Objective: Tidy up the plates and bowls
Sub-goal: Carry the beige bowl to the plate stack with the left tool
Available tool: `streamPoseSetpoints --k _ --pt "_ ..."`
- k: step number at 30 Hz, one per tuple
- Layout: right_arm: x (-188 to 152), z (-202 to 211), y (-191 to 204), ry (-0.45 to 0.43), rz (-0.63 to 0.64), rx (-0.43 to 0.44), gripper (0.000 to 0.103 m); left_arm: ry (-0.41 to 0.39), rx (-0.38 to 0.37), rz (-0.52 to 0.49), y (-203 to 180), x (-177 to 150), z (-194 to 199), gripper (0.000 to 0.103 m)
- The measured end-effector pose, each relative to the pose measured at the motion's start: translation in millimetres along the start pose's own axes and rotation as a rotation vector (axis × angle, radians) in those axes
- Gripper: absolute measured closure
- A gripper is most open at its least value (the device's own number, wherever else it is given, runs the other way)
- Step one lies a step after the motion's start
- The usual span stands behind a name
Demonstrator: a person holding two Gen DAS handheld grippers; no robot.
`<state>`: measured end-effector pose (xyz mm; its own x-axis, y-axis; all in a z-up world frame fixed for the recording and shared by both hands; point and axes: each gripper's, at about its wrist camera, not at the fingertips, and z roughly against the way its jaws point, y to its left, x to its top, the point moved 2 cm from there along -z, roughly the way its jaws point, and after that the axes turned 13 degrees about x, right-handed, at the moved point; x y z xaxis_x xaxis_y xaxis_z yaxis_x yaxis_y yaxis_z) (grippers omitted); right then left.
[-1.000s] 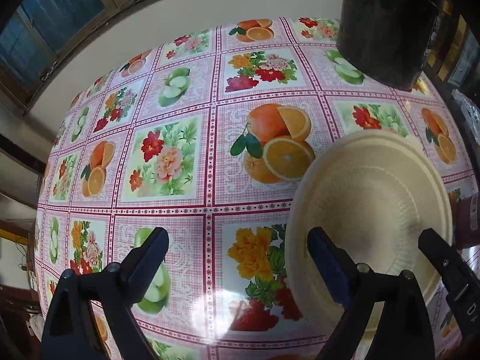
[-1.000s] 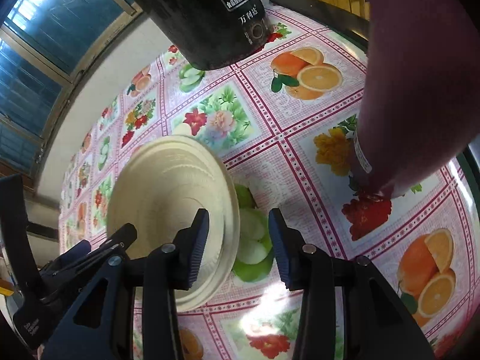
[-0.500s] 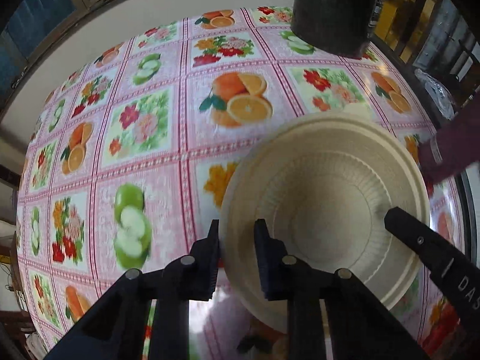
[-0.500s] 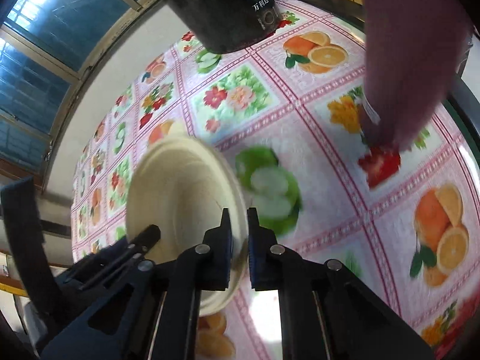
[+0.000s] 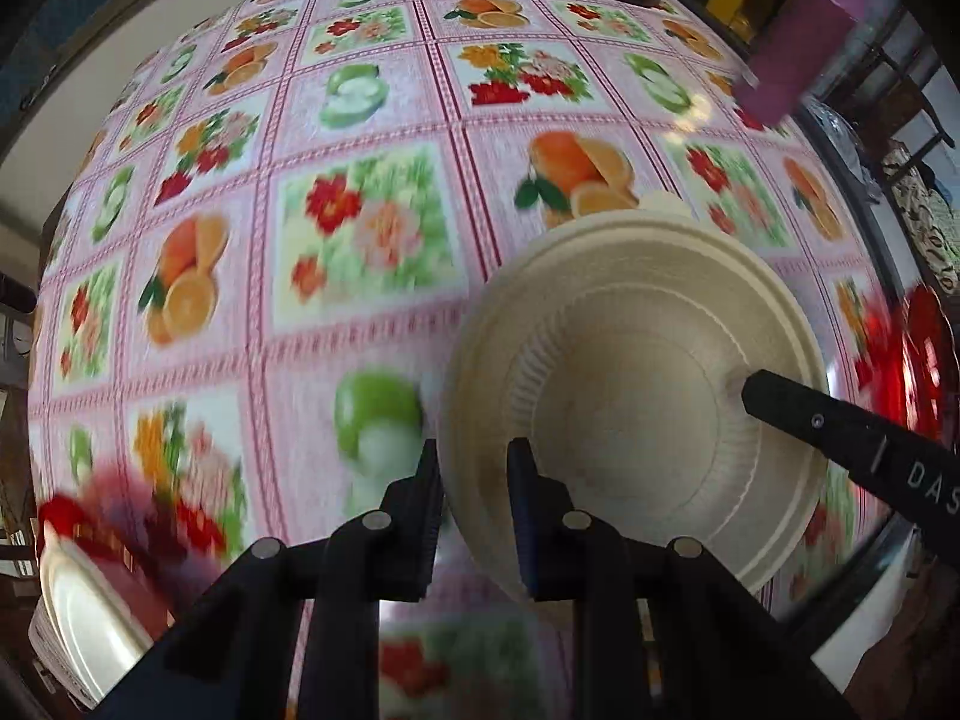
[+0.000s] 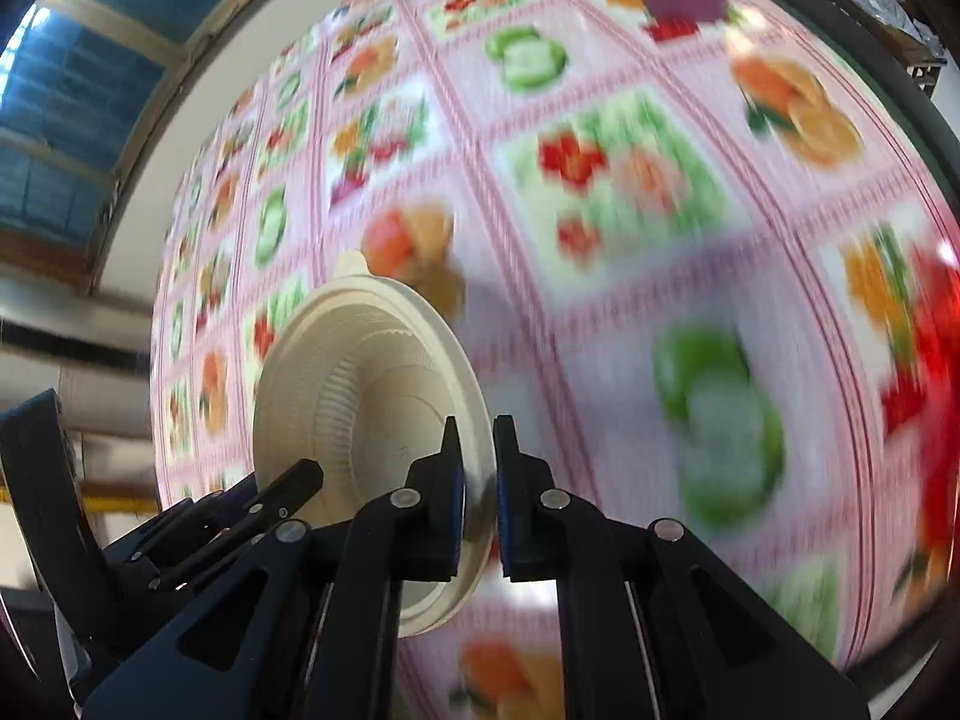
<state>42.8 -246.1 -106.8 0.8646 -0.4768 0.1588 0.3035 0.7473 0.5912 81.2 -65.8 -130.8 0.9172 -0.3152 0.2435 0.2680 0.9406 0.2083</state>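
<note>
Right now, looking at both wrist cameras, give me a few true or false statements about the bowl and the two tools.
1. Both tools grip the bowl. True: the left tool and the right tool each pinch its rim.
2. The bowl holds food. False: it is empty.
3. The tablecloth is plain white. False: it is pink with fruit and flower squares.
4. A purple container stands at the far end of the table. True.
5. The bowl is red. False: it is cream.
</note>
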Motion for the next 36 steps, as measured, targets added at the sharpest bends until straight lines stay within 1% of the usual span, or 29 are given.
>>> streamPoseSetpoints --k 4,7,9,11,14,16,21,26,31,34,35,36 --pt "-48 19 17 0.019 0.019 0.014 0.093 -0.037 0.003 -0.016 16 -52 28 0.080" --pt "-72 24 36 0.031 0.050 0.021 0.093 -0.058 0.012 -0.012 37 -79 45 0.079" --pt "-87 27 55 0.037 0.081 0.050 0.093 -0.083 0.017 0.023 61 -90 60 0.079" --pt "-94 25 74 0.048 0.110 0.083 0.093 -0.124 0.043 0.058 84 -97 76 0.079" --pt "-104 14 111 0.063 0.178 0.137 0.093 -0.168 0.082 0.130 124 -109 95 0.079" --pt "-110 3 137 0.075 0.230 0.164 0.093 -0.180 0.108 0.171 146 -119 101 0.079" --pt "-131 -32 189 0.130 0.327 0.198 0.093 -0.158 0.170 0.276 195 -146 98 0.079" --pt "-151 -61 220 0.175 0.405 0.198 0.093 -0.112 0.187 0.355 224 -168 83 0.079" --pt "-155 -78 232 0.178 0.438 0.182 0.092 -0.125 0.200 0.381 237 -173 74 0.079" --pt "-158 -89 234 0.190 0.449 0.150 0.092 -0.108 0.197 0.387 240 -173 65 0.079" --pt "-159 -91 233 0.189 0.456 0.140 0.092 -0.103 0.200 0.385 240 -174 62 0.078" --pt "-160 -92 234 0.185 0.468 0.130 0.089 -0.101 0.208 0.386 241 -175 61 0.076"
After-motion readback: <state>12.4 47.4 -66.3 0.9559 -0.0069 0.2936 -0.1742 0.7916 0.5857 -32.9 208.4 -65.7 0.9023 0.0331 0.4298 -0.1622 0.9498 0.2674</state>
